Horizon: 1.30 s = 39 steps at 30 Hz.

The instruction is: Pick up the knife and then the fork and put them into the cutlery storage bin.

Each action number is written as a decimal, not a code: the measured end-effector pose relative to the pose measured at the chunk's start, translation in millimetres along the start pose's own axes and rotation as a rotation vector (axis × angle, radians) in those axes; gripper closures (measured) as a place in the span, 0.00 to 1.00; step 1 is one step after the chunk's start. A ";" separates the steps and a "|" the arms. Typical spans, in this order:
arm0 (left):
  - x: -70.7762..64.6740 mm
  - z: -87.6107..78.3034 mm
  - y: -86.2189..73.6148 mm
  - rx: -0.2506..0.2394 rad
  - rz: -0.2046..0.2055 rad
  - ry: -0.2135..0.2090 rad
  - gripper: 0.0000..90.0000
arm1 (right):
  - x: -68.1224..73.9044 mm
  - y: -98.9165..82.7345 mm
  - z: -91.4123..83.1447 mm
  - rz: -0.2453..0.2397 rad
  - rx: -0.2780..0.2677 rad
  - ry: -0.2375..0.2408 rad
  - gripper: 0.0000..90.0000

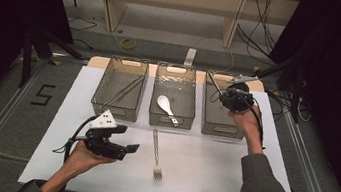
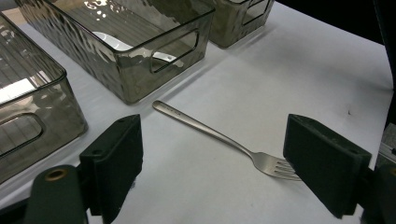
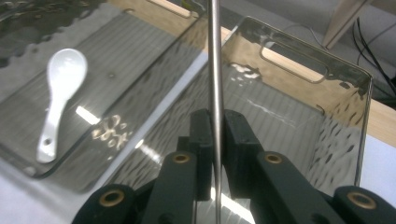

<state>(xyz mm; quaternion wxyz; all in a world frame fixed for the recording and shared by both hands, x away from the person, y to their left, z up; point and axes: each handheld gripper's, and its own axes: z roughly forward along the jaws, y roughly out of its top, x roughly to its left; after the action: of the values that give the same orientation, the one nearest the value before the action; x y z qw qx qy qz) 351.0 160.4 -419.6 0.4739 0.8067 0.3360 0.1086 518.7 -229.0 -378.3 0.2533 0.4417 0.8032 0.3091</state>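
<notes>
On a white table sheet (image 1: 207,177), before three clear bins: left gripper (image 2: 212,163) spread wide beside a fork (image 2: 219,137); right gripper (image 3: 215,123) pinched on a thin metal rod (image 3: 215,70) above the right-hand bin (image 3: 299,70).

In the right gripper view the thin metal rod (image 3: 215,70) runs off the top edge, so its far end is cut off, and its lower end is hidden between the pads. The fork's (image 2: 219,136) tines slip behind the left hand-held gripper's (image 2: 212,158) pad. In the high view, the thin sticks (image 1: 123,91) in the left bin (image 1: 102,100) are too small to identify, perhaps chopsticks.
</notes>
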 end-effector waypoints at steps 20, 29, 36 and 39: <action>-1.2 -0.9 2.0 -0.005 0.025 0.008 0.21 | -18.4 10.2 36.4 0.076 0.063 -0.055 0.93; -1.8 0.3 1.8 0.005 0.037 0.002 0.21 | -16.8 7.3 52.0 0.060 0.099 -0.075 0.92; -0.2 -0.4 2.0 0.005 0.035 0.010 0.21 | -14.2 12.9 46.9 0.048 0.051 -0.084 0.74; -0.2 -0.3 2.1 0.007 0.035 0.012 0.21 | -12.8 16.1 36.2 0.047 0.020 -0.068 0.65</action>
<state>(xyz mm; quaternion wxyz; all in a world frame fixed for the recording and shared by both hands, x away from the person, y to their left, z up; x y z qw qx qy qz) 351.6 159.7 -417.7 0.4671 0.8133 0.3252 0.1208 558.4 -223.5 -389.6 0.2687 0.4733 0.7867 0.2915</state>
